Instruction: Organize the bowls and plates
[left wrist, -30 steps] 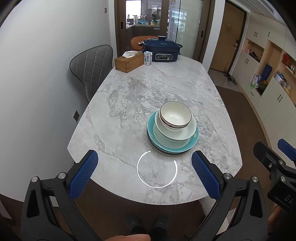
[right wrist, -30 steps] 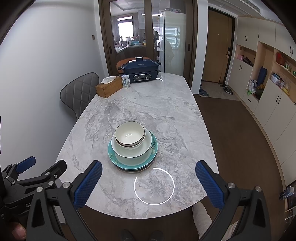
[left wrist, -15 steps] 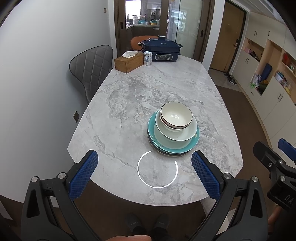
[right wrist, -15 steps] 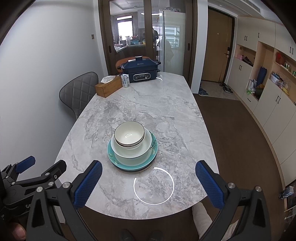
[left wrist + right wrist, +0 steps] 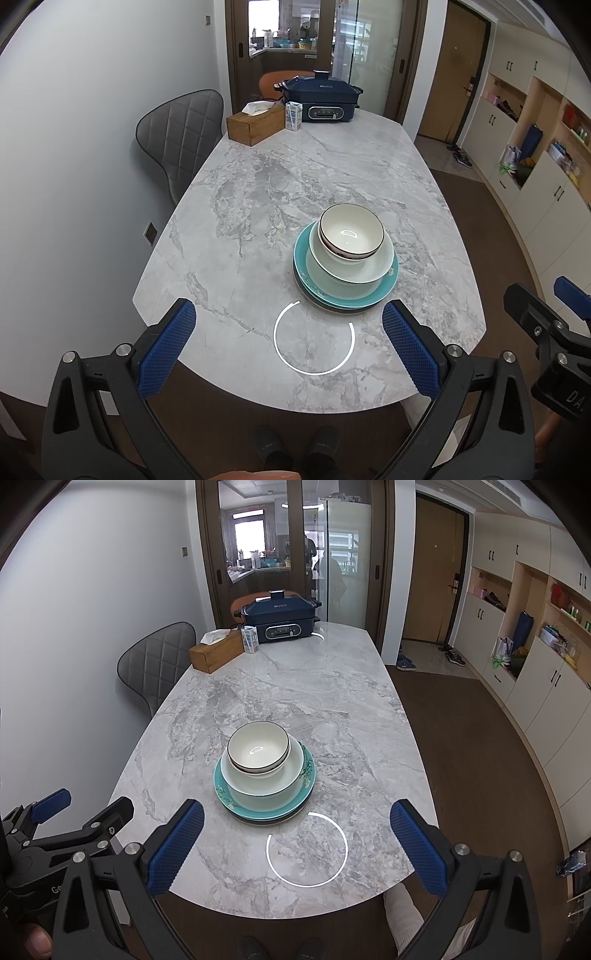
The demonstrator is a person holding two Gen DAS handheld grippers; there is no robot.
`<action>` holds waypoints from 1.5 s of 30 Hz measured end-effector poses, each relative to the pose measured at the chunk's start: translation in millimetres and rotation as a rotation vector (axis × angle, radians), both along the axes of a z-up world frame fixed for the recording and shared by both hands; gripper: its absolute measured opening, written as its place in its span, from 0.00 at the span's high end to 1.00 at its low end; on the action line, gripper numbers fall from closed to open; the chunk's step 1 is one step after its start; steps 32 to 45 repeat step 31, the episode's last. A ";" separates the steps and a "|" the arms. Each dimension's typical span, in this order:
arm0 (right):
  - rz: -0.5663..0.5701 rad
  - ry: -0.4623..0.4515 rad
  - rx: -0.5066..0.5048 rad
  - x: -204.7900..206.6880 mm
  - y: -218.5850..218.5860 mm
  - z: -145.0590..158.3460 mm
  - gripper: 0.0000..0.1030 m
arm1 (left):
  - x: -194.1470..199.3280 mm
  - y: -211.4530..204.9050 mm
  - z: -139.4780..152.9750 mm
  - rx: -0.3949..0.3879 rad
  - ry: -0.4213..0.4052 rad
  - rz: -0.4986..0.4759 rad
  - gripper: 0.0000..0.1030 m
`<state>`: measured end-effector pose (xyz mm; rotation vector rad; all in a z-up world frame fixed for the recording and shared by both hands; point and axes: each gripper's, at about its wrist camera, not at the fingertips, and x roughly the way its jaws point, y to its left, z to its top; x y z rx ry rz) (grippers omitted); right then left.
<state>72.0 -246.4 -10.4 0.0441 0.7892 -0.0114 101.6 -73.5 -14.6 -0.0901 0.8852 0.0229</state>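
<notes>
Grey-veined marble forms the table [image 5: 280, 192] that is seen ahead of and below the left gripper [image 5: 291, 345], whose blue-padded jaws are spread wide with nothing held between them. Just beyond and slightly right of its fingertips, the stack is found: a small white bowl [image 5: 351, 234] nested in a larger pale bowl [image 5: 354, 266], both carried by a teal plate [image 5: 384, 284] over a darker plate whose edge only just shows. Far ahead, at the table's far end, a wooden tissue box [image 5: 255, 123], a small carton [image 5: 293, 116] and a navy cooker [image 5: 319, 99] are lined up, with a grey chair [image 5: 181, 136] off to the left. From the right wrist view, the same stack is seen just ahead and left of the right gripper [image 5: 297, 843], which is likewise held wide open and empty above the near table edge; the small white bowl [image 5: 258, 747] sits off-centre toward the far left of the larger pale bowl [image 5: 264, 773]. A risk is judged to lie in that off-centre nesting: were the top bowl gripped by one rim, it could be tipped or dragged against the bowl beneath, and the whole pile shifted on the smooth marble. Compared with a second ago, almost nothing is changed; the stack is placed as before and both grippers are held as wide, with only a slight drift of view.
</notes>
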 end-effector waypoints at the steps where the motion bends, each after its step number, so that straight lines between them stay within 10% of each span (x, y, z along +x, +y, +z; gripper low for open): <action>1: 0.000 -0.001 0.000 -0.3 0.2 0.0 0.00 | 1.4 0.8 0.0 0.000 0.001 -0.001 0.01; 45: 0.003 0.005 -0.002 2.7 -2.4 1.1 0.00 | 15.1 4.4 -2.1 0.009 -0.012 -0.015 0.00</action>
